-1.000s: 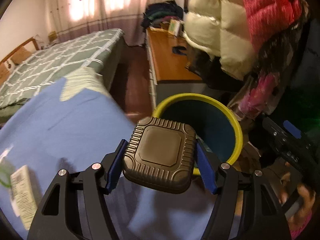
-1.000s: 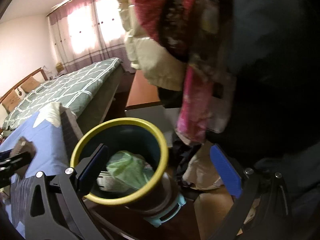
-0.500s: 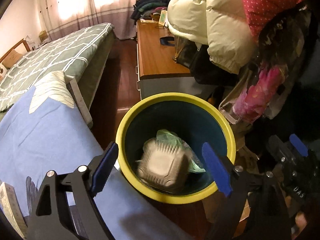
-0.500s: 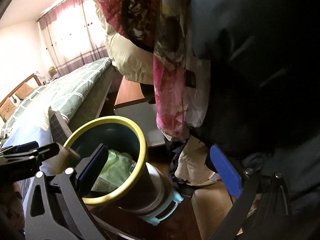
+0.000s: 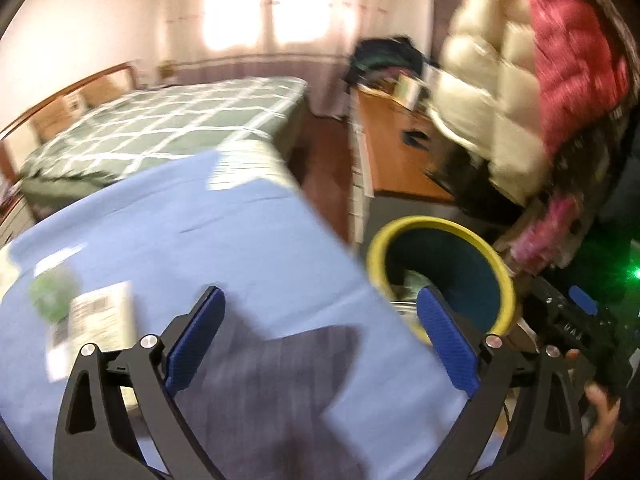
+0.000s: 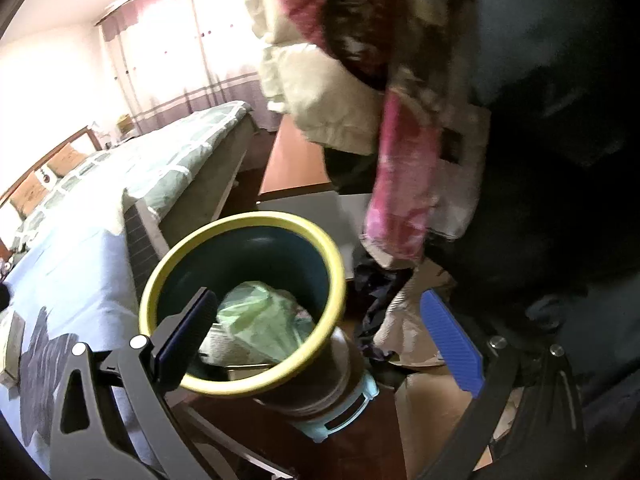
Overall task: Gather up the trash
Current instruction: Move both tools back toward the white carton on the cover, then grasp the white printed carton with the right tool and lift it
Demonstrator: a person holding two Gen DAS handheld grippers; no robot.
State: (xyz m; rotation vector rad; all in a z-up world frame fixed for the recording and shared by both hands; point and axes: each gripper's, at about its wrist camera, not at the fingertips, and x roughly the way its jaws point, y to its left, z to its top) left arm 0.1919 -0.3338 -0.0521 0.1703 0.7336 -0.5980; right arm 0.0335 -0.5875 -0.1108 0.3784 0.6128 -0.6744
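Left tool point(image 5: 320, 342) wide open, empty, above blue desk point(image 5: 248, 240). Right tool point(image 6: 320, 334) also spread, gripping nothing, beside bin point(image 6: 244, 304) off desk's right edge. Paper slip point(image 5: 90, 326) and green scrap point(image 5: 52, 294) near left edge. Risk: blurred, fast sweep may knock scraps floorward.
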